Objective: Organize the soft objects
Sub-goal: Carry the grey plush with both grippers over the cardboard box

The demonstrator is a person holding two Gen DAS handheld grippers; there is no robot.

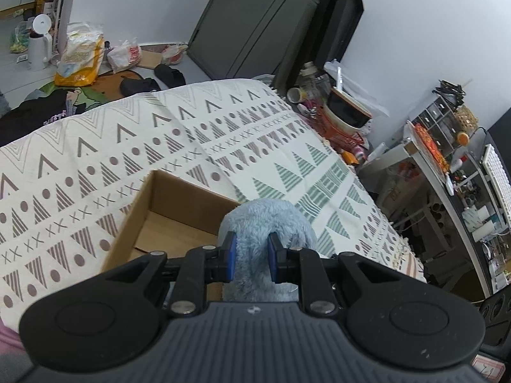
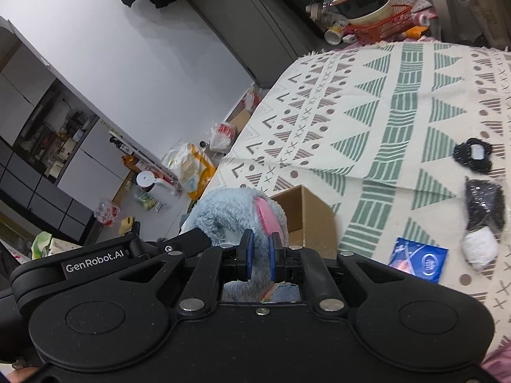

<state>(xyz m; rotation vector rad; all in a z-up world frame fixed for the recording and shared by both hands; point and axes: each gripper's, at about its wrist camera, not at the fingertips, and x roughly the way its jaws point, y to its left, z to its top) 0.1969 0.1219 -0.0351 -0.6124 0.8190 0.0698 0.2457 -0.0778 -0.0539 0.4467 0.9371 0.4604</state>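
Both grippers are on the same blue plush toy (image 1: 266,223) here, and that makes sense: it's floppy, so a two-point hold keeps it from sagging or swinging. The left gripper (image 1: 252,257) has its jaws squeezed onto a fluffy blue fold, pile bulging out between the blue pads. The right gripper (image 2: 259,255) has its jaws closed on the toy too, close by the pink-lined ear (image 2: 270,218), a thin part that pinches easily. The toy hangs off the surface, right at the open cardboard box (image 1: 166,220), which sits on the patterned blanket (image 1: 127,146); in the left wrist view the plush overlaps the box's near corner, so I'd judge this as the carry-in, toy about to go down into the box. The box looks empty on the part of the floor that shows, so there's plenty of room. Over on the blanket in the right wrist view, more items wait well apart from the box: a black fuzzy piece (image 2: 472,154), a dark bundle with a white end (image 2: 484,220) and a blue packet (image 2: 418,261). They lie scattered, likely next for sorting.
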